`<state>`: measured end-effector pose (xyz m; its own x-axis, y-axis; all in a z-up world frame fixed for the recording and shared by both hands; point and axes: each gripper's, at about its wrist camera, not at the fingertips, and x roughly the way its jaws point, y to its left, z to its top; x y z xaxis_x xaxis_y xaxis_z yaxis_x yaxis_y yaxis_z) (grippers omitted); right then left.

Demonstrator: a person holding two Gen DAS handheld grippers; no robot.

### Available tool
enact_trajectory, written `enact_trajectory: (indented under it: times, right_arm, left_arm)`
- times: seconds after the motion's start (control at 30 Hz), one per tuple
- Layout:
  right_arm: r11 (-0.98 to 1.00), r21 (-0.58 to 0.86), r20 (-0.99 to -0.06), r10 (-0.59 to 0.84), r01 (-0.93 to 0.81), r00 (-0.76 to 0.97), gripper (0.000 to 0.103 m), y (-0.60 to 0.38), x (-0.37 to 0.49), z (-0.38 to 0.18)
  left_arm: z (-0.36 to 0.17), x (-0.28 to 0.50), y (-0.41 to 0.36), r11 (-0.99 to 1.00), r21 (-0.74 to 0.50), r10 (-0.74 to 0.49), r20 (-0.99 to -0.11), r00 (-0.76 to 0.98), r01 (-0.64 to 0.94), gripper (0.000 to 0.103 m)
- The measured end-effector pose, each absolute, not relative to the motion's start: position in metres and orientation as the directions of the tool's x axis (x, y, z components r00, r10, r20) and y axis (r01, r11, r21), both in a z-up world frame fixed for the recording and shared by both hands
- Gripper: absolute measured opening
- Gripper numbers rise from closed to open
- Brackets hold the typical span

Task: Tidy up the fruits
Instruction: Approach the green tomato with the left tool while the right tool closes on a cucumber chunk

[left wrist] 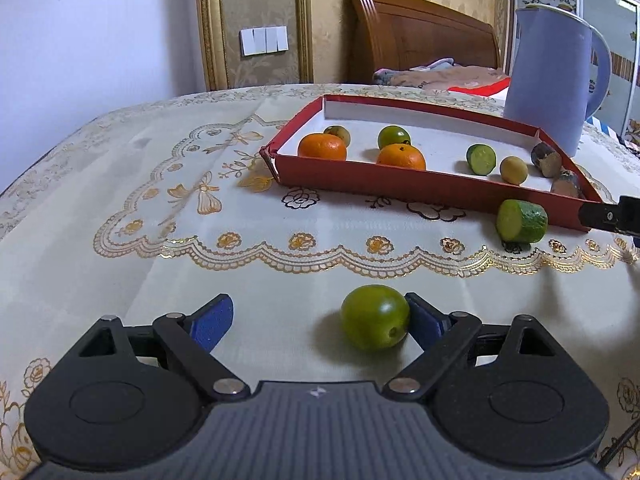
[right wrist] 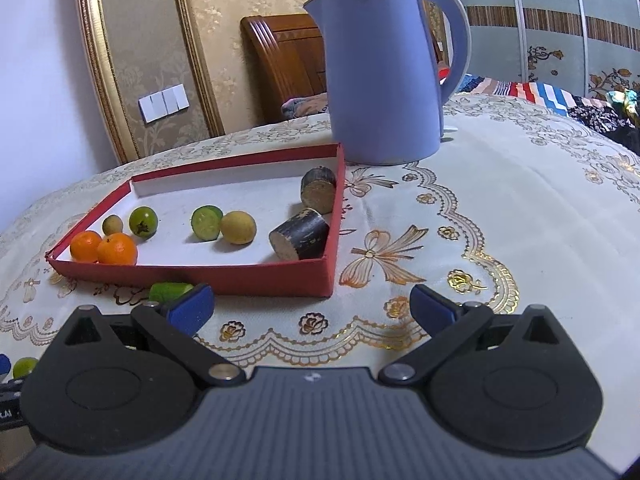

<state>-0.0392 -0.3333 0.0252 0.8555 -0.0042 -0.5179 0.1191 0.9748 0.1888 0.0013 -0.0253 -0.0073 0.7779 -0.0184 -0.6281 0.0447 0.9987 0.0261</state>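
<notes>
Pickup stage: your left gripper [left wrist: 320, 320], jaws spread, flanks the green fruit [left wrist: 375, 317]; clench, then carry to the red tray [left wrist: 400, 184]; right gripper [right wrist: 312, 308] spread, empty.

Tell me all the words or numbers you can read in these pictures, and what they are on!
"LAI" or close to it: white letters on a dark strip at the lower left edge of the right wrist view, cut off and unsure.
Small white mark on the left gripper body: a logo, not letters.
The same mark on the right gripper body.
Purple kettle, red tray, fruits and tablecloth: no writing to be seen.
</notes>
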Motion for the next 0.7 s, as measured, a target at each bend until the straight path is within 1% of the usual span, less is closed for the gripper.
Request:
enact_trajectory:
  times: [0.23,0.47,0.57,0.7]
  right_arm:
    - [0.981,0.187,-0.510,0.048,0.056,0.859,0.103,-0.321,-0.039,0.027]
    - [0.980,0.193,-0.506,0.065,0.039,0.860,0.103,-0.310,-0.038,0.030]
    - [0.978,0.205,-0.519,0.084,0.029,0.851,0.103,-0.303,-0.036,0.029]
    - [0.982,0.185,-0.530,0.085,0.018,0.844,0.103,-0.295,-0.033,0.029]
  left_arm:
    - [-0.007,0.012,-0.024,0.999,0.025,-0.014,-0.626,0.780,0.039,0.092]
    - [-0.009,0.012,-0.025,0.999,0.029,-0.013,-0.621,0.784,0.040,0.093]
    - [-0.009,0.012,-0.025,0.999,0.024,-0.016,-0.622,0.783,0.040,0.093]
    - [-0.009,0.012,-0.025,0.999,0.024,-0.016,-0.622,0.783,0.040,0.093]
